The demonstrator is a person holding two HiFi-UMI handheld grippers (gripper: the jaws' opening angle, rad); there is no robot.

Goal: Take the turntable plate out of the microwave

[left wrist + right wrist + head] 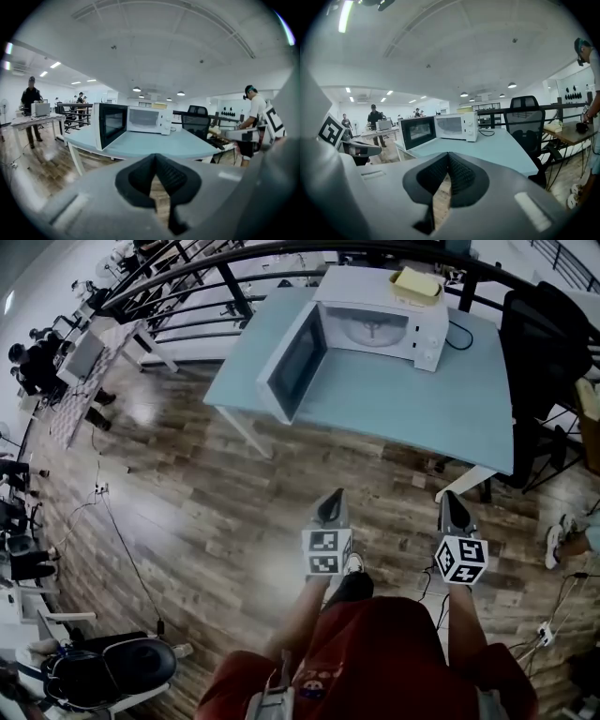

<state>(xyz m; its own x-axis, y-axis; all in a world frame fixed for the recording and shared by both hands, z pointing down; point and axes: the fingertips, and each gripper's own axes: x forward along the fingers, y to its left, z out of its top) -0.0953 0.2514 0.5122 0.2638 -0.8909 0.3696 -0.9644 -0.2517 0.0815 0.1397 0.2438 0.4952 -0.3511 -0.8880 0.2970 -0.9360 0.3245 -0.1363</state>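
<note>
White boxy microwave (380, 329) on the pale-blue tabletop (422, 404), door (295, 362) swung open. The round glass turntable plate (372, 329) is flat inside the cavity. Left tool (331, 504) and right tool (453, 507) have ribbed black pads, both closed and empty, over the wood-plank floor (216, 521).

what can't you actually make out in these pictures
- Plate inside the microwave: in the head view it is only a pale disc, too small for detail. In both gripper views it is too far off to pick out.
- Yellow thing on top of the microwave: head view, too small to identify.
- Dials: too small to read in every view.
</note>
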